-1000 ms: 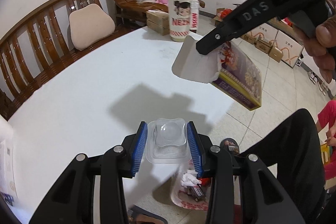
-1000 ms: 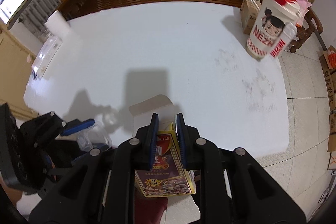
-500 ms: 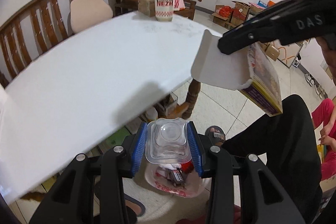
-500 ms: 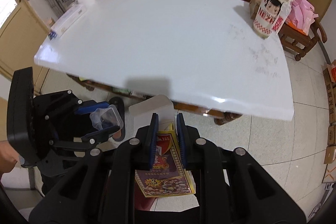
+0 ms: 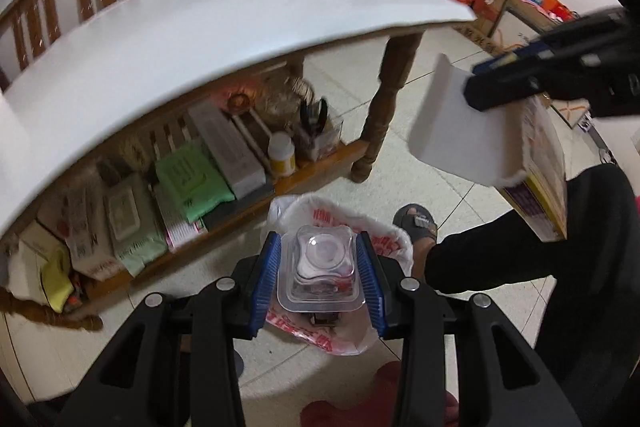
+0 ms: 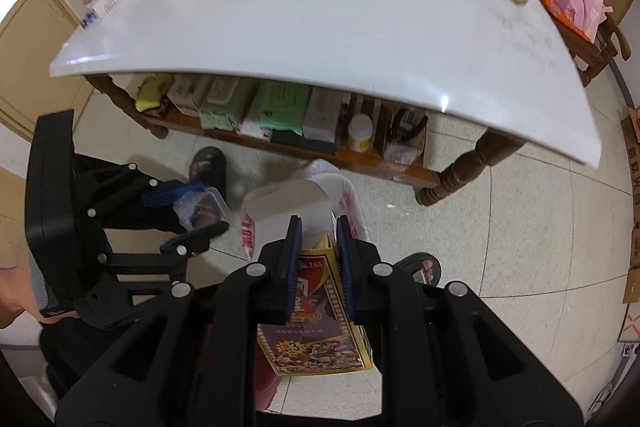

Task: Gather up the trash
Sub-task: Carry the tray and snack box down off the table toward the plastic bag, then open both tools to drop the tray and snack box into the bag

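**Trash over the bag: release low and centred**

Trash is in both tools. We hold a clear plastic container (image 5: 320,269) clamped between the blue pads of the left gripper (image 5: 320,277), low in the centre of the left wrist frame, directly above the open mouth of the white and red plastic bag (image 5: 384,243) on the floor. Our right gripper (image 6: 318,263) is closed narrowly on a printed cardboard box (image 6: 320,339), whose white flap sticks out forward, at the lower middle of the right wrist frame, over the same bag.

To drop well, we judge it best to lower the container close to the bag's mouth before parting the pads, so it does not bounce off the limp rim. The box is wide; tipping it flap-first should help it go in.

Room is tight at the frame's upper half: the table edge (image 5: 280,51) and the crowded lower shelf (image 5: 240,207) lie just beyond the bag. A sandalled foot (image 5: 416,223) sits just right of it. Open floor lies toward the right.
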